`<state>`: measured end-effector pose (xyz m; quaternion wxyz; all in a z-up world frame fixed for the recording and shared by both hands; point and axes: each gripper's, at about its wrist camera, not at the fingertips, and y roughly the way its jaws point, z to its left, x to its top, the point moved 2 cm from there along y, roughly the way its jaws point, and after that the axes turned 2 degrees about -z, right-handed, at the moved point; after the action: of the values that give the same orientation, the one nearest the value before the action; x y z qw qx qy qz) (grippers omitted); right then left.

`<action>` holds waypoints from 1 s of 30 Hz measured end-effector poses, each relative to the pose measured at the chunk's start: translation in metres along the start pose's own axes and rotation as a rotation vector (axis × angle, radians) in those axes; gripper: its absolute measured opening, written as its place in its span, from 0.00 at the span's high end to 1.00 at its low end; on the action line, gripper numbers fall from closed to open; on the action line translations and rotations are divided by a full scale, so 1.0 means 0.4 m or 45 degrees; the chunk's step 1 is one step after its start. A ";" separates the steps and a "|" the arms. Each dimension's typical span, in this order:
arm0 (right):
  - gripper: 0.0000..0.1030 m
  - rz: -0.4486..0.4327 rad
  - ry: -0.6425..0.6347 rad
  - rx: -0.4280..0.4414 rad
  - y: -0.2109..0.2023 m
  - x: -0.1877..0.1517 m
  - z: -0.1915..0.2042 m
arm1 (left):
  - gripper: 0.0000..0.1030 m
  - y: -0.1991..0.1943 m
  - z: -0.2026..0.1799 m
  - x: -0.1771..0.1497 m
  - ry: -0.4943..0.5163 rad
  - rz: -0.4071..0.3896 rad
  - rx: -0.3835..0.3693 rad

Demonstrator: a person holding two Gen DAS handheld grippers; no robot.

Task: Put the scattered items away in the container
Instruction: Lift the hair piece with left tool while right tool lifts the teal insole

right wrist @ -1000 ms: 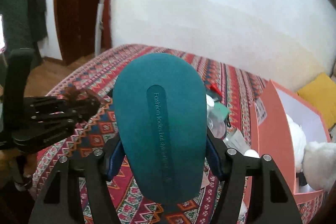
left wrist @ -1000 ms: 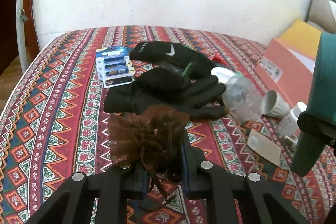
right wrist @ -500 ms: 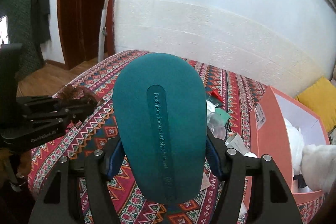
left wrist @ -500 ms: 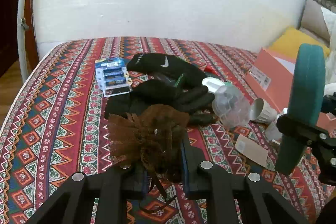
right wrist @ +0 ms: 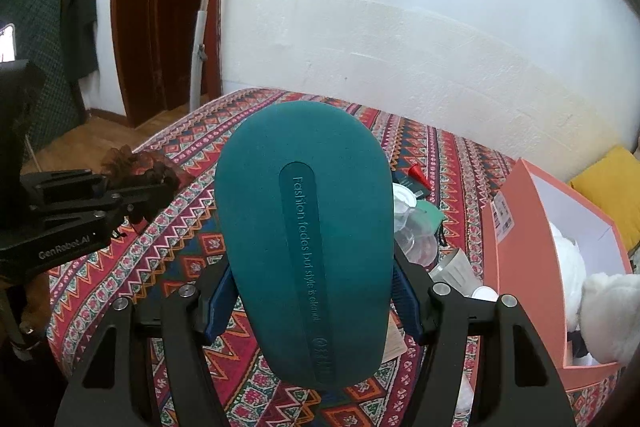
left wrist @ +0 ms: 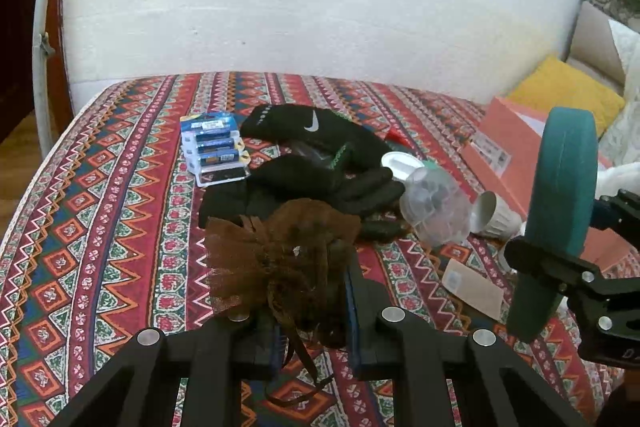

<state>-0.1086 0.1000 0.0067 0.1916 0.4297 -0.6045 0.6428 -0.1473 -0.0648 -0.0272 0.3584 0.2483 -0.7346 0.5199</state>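
holding: left hand-held gripper (left wrist: 310, 311) is clamped on a brown mesh pouch (left wrist: 280, 259), raised above the patterned bed (left wrist: 100, 227); right hand-held gripper (right wrist: 310, 291) is clamped across a teal oval case (right wrist: 308, 239), its jaws pressing the case's two sides.
changed: over the last second the left view has swung towards the right, so the orange box (left wrist: 504, 147) and the right gripper with its case now show more fully; the right gripper has hardly moved.
meaning: both loads look lifted and ready to carry to the box; neither is in it yet.
container: orange box (right wrist: 532, 267) sits at the right edge of the bed, open on top, with white plush (right wrist: 600, 291) already inside.
left on bed: black gloves (left wrist: 312, 163), battery pack (left wrist: 212, 147), clear plastic cup (left wrist: 436, 207), white lid (left wrist: 400, 163), small paper cup (left wrist: 496, 215), tan card (left wrist: 472, 287), small red piece (left wrist: 396, 137).
in the way: the cups and card lie between the grippers and the box; the plush takes up room inside, so the wide case may need the emptier end.
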 end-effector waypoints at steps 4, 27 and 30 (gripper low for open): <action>0.33 0.007 0.004 -0.001 0.005 -0.005 -0.004 | 0.83 -0.001 0.009 0.001 -0.010 0.003 0.000; 0.33 0.039 -0.005 0.003 0.044 -0.017 0.004 | 0.83 -0.008 0.007 0.000 -0.005 0.004 -0.007; 0.33 0.042 -0.007 0.005 0.047 -0.019 0.006 | 0.83 -0.009 0.006 0.001 -0.006 0.004 -0.006</action>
<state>-0.1180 0.0962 -0.0110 0.1786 0.4218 -0.6107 0.6459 -0.1456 -0.0681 -0.0253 0.3564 0.2476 -0.7371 0.5180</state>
